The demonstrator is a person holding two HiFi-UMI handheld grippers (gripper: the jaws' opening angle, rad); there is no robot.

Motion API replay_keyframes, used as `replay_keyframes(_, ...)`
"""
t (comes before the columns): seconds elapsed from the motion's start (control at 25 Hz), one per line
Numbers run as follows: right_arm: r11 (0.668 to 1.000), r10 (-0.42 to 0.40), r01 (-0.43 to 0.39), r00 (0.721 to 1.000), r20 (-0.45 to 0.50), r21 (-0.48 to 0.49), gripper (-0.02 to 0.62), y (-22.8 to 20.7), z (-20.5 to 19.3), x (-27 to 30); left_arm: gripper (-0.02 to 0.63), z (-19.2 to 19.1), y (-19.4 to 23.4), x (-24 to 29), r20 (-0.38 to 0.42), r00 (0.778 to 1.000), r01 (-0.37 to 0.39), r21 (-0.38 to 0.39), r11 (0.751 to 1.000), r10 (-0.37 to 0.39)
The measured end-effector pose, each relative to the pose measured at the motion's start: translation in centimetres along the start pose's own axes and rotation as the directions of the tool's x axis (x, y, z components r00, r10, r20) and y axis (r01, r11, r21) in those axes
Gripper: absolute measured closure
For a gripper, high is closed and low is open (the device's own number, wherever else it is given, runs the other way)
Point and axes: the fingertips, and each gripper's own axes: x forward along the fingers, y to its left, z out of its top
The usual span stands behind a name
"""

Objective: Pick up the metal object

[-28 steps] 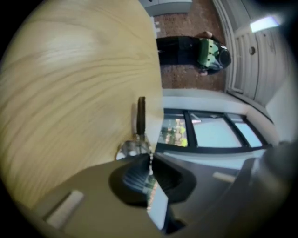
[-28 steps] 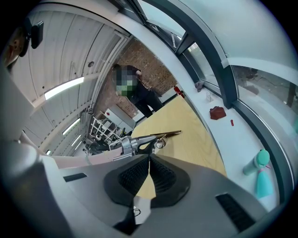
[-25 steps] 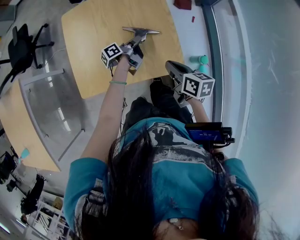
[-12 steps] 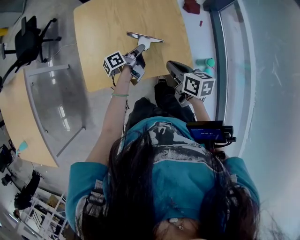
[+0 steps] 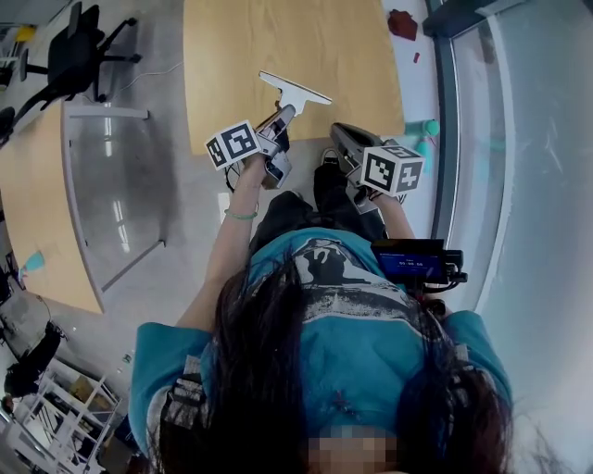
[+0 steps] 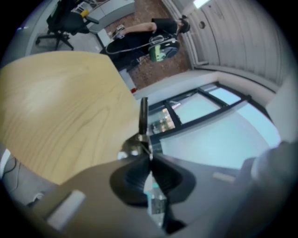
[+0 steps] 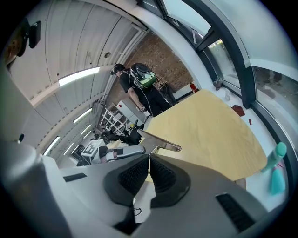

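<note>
The metal object [image 5: 295, 93] is a flat T-shaped piece with a wide blade and a short stem. It hangs tilted above the near part of the wooden table [image 5: 278, 46]. My left gripper [image 5: 281, 118] is shut on its stem. In the left gripper view the metal object [image 6: 143, 116] stands edge-on, rising out of the closed left gripper [image 6: 149, 157]. My right gripper [image 5: 339, 131] hovers just off the table's near right corner, shut with nothing in it. In the right gripper view the closed right gripper [image 7: 149, 159] points toward the metal object [image 7: 160, 142].
A teal bottle [image 5: 428, 128] stands on the floor by the window wall at the right. A red thing [image 5: 402, 23] lies beyond the table's far right corner. An office chair [image 5: 79, 51] and a glass-topped desk [image 5: 111, 185] stand to the left. A person in black [image 7: 144, 90] stands beyond the table.
The left gripper has carried the metal object up off the table and back toward the near edge, and the object now tilts. The right gripper has kept its place.
</note>
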Motion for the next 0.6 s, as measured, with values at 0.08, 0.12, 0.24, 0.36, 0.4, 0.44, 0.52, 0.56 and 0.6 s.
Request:
replay_keyframes(0.08, 1.0, 0.012, -0.012, 1.0, -0.008, -0.011, 0.58, 0.3, -0.2, 0.3, 0.597, 0.1, -0.3, -0.9, 0.018, 1.0, -0.019, 0.032, 0.999, 0.019)
replay_keyframes(0.12, 1.0, 0.015, -0.015, 1.0, -0.011, -0.012, 0.58, 0.3, -0.3, 0.4, 0.597, 0.0, -0.4, -1.2, 0.022, 0.999, -0.027, 0.043, 0.999, 0.026)
replay_keyframes(0.24, 1.0, 0.023, -0.023, 1.0, -0.014, -0.008, 0.58, 0.4, -0.8, 0.4, 0.597, -0.5, -0.7, -2.1, 0.015, 0.999, -0.044, 0.076, 0.996, 0.043)
replay_keyframes(0.36, 1.0, 0.023, -0.023, 1.0, -0.01, -0.011, 0.58, 0.3, -0.7, 0.5, 0.597, -0.5, -1.2, -2.5, 0.007, 0.998, -0.063, 0.142, 0.988, 0.063)
replay_keyframes(0.4, 1.0, 0.022, -0.022, 1.0, -0.008, -0.01, 0.58, 0.2, -0.6, 0.5, 0.596, -0.5, -1.4, -2.6, 0.006, 0.997, -0.072, 0.169, 0.983, 0.072)
replay_keyframes(0.44, 1.0, 0.02, -0.02, 1.0, -0.005, -0.005, 0.58, 0.1, -0.6, 0.4, 0.597, -0.5, -1.5, -2.7, 0.005, 0.997, -0.081, 0.196, 0.977, 0.082)
replay_keyframes(0.52, 1.0, 0.018, -0.018, 1.0, 0.002, 0.01, 0.58, -0.3, -0.6, 0.4, 0.597, -0.5, -1.7, -2.8, 0.003, 0.995, -0.094, 0.242, 0.966, 0.096)
replay_keyframes(0.56, 1.0, 0.015, -0.015, 1.0, 0.004, 0.02, 0.58, -0.5, -0.7, 0.3, 0.597, -0.5, -1.7, -2.8, 0.003, 0.995, -0.097, 0.258, 0.961, 0.1)
replay_keyframes(0.6, 1.0, 0.011, -0.011, 1.0, 0.005, 0.029, 0.58, -0.8, -0.9, 0.3, 0.597, -0.4, -1.7, -2.8, 0.002, 0.995, -0.098, 0.27, 0.958, 0.101)
